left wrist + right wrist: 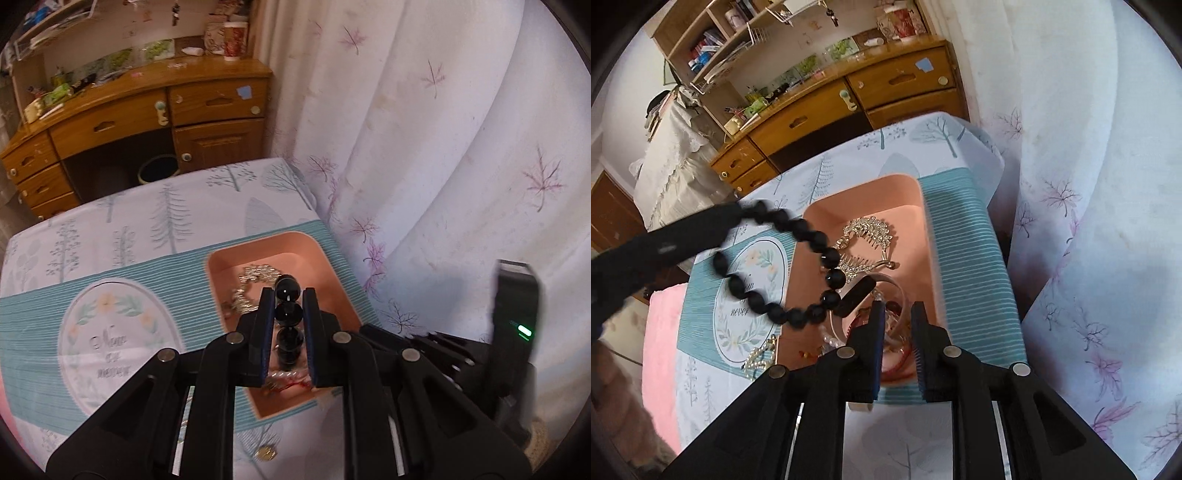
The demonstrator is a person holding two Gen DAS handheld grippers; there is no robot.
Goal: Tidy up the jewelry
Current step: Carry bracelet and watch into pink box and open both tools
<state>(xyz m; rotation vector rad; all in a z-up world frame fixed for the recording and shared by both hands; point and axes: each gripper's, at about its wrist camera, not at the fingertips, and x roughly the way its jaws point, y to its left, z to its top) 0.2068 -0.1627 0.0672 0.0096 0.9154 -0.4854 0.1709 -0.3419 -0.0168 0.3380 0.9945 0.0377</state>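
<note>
Left wrist view first: my left gripper (289, 295) is clamped on a black bead bracelet (288, 317), its beads lined up between the two pads, above the pink tray (334, 273) that sits near the right edge of the printed tablecloth (122, 229). Silver jewelry (255, 275) lies inside the tray. Right wrist view: my right gripper (898, 308) hangs over the tray's (916, 206) near end with its jaws slightly parted and nothing pinched between them. I see the bracelet (783, 258) dangling as a full loop from the left gripper (729, 214), over the tray's left rim, beside a silver hair comb (866, 236).
</note>
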